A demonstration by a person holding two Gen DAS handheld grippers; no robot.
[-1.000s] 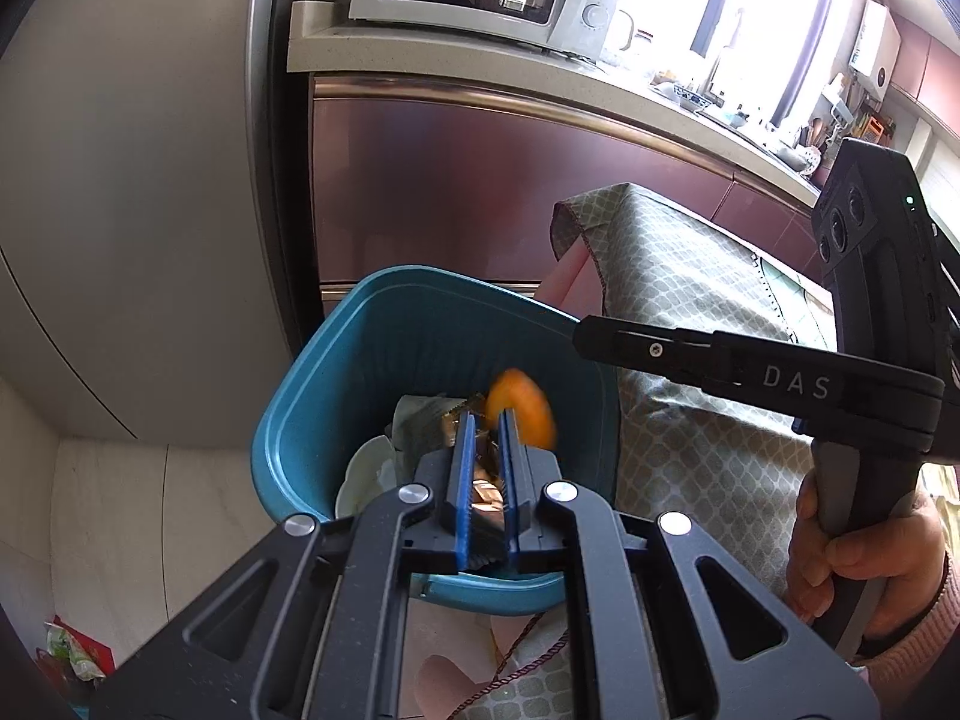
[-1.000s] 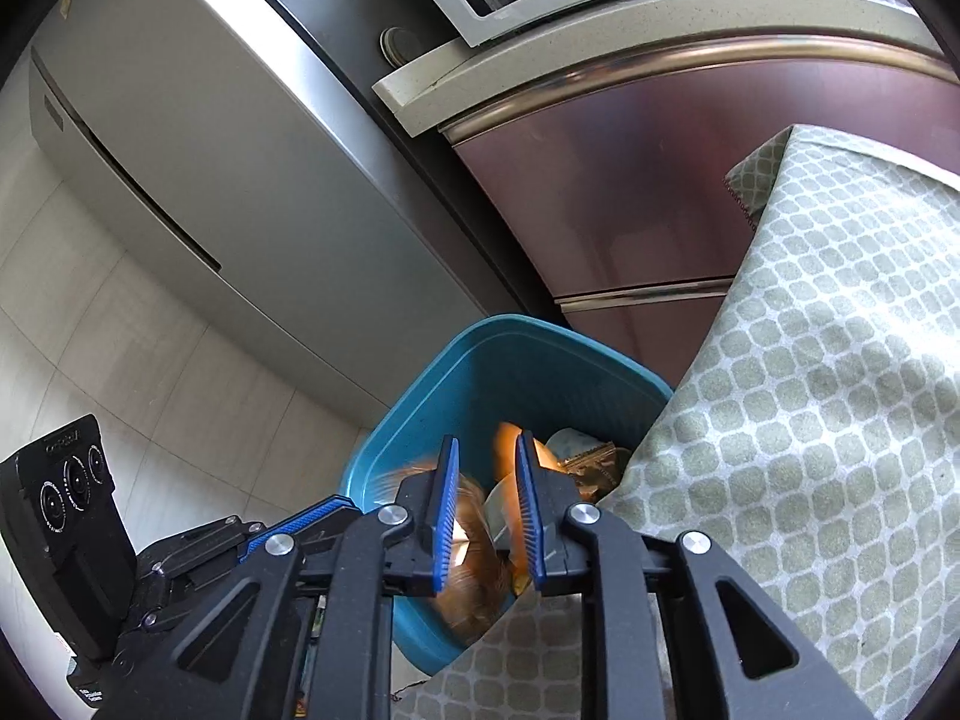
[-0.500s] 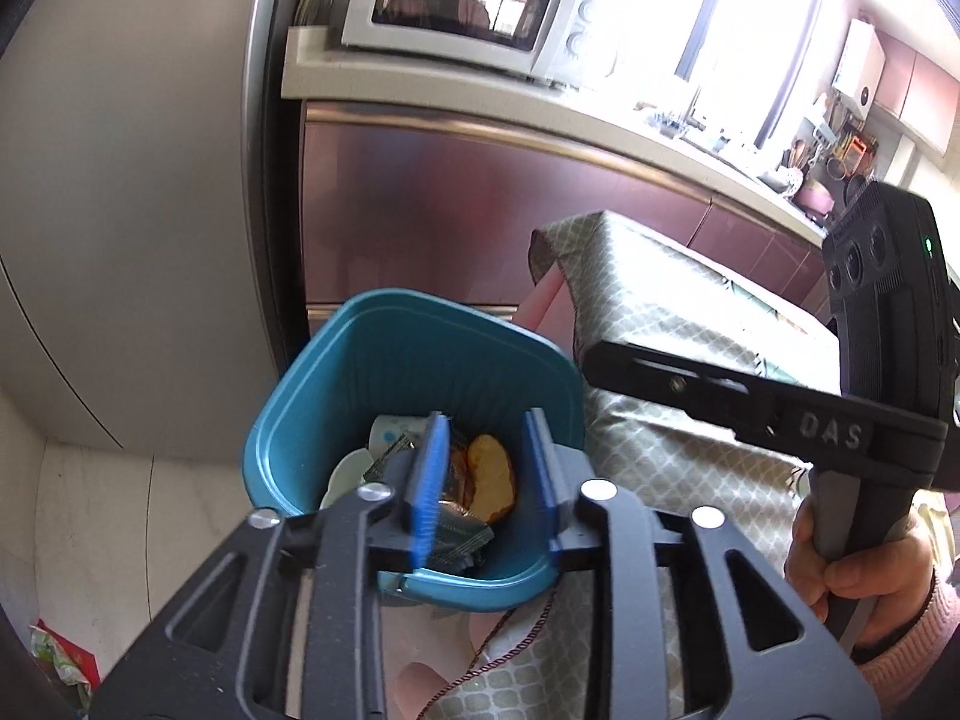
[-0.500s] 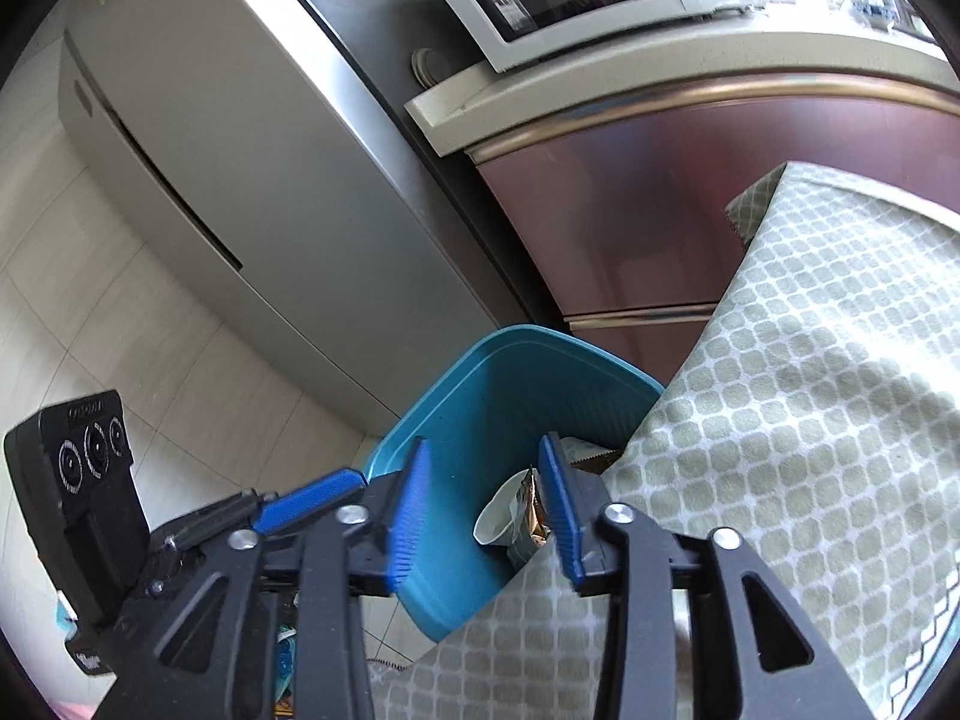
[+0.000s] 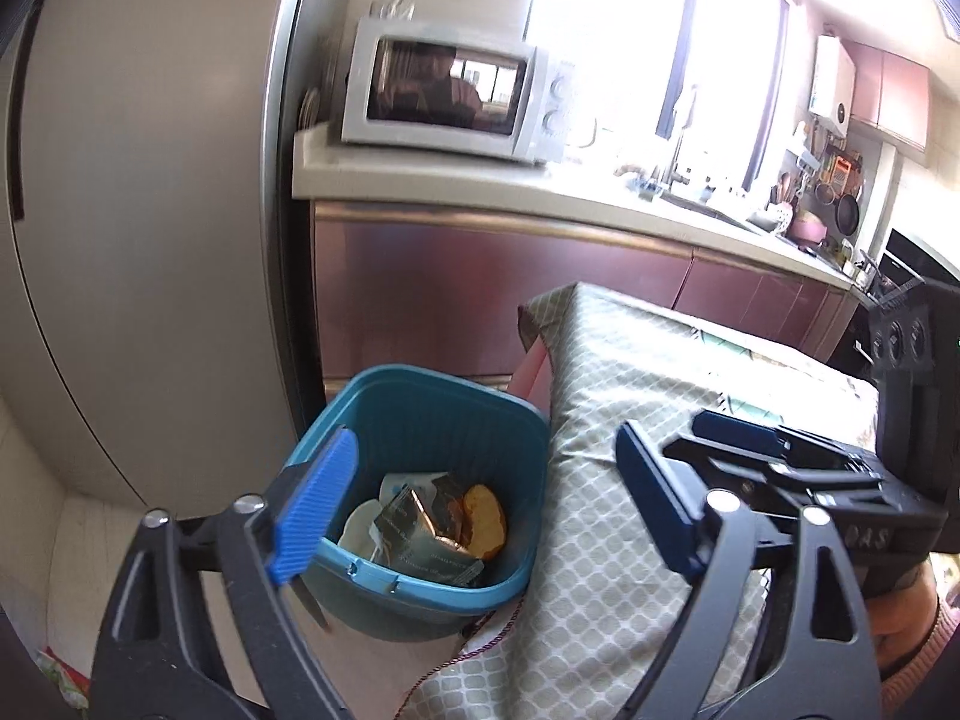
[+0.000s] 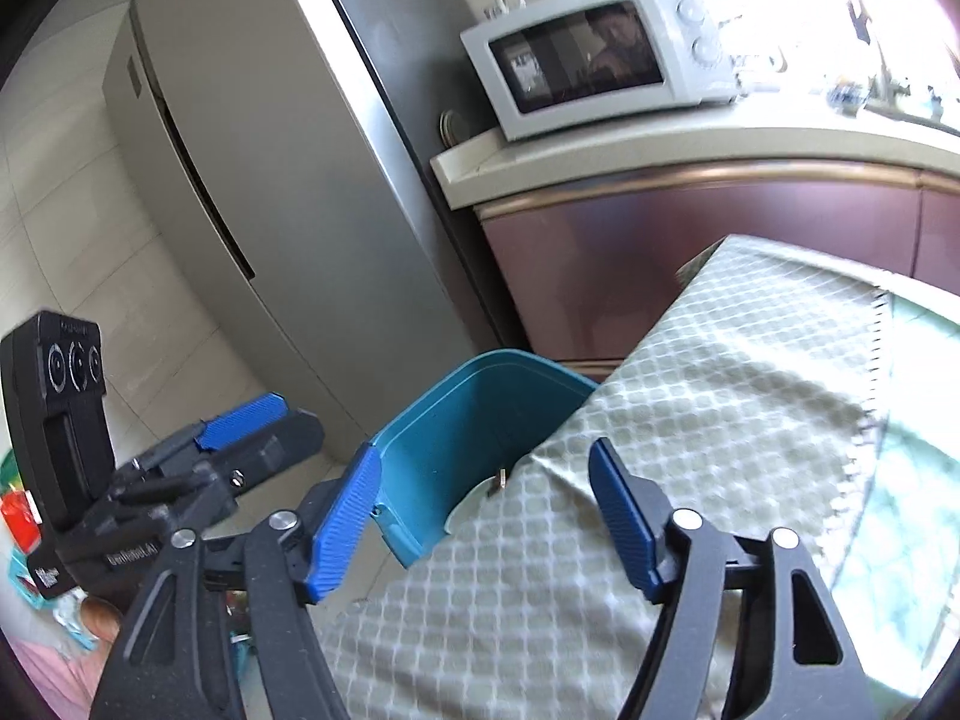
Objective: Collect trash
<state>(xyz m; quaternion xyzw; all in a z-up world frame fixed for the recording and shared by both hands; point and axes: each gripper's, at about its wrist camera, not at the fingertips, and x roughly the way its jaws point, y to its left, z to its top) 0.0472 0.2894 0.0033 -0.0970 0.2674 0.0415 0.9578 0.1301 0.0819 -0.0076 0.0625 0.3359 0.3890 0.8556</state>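
A teal trash bin (image 5: 420, 414) stands on the floor beside the table corner; it also shows in the right wrist view (image 6: 474, 402). Inside lie an orange peel (image 5: 485, 521), a shiny brown wrapper (image 5: 414, 525) and white scraps. My left gripper (image 5: 480, 510) is wide open and empty above the bin. My right gripper (image 6: 486, 516) is wide open and empty over the table edge, next to the bin. The right gripper shows at the right of the left wrist view (image 5: 780, 456), and the left gripper shows at the left of the right wrist view (image 6: 240, 420).
The table with a green patterned cloth (image 5: 660, 372) stands right of the bin. A steel fridge (image 5: 150, 210) stands to the left. Maroon cabinets (image 5: 480, 294) with a microwave (image 5: 450, 90) are behind. Colourful litter (image 6: 18, 510) lies on the floor.
Both grippers opened wide and pulled up and back from the bin. The orange peel and wrapper fell and now lie in the bin.
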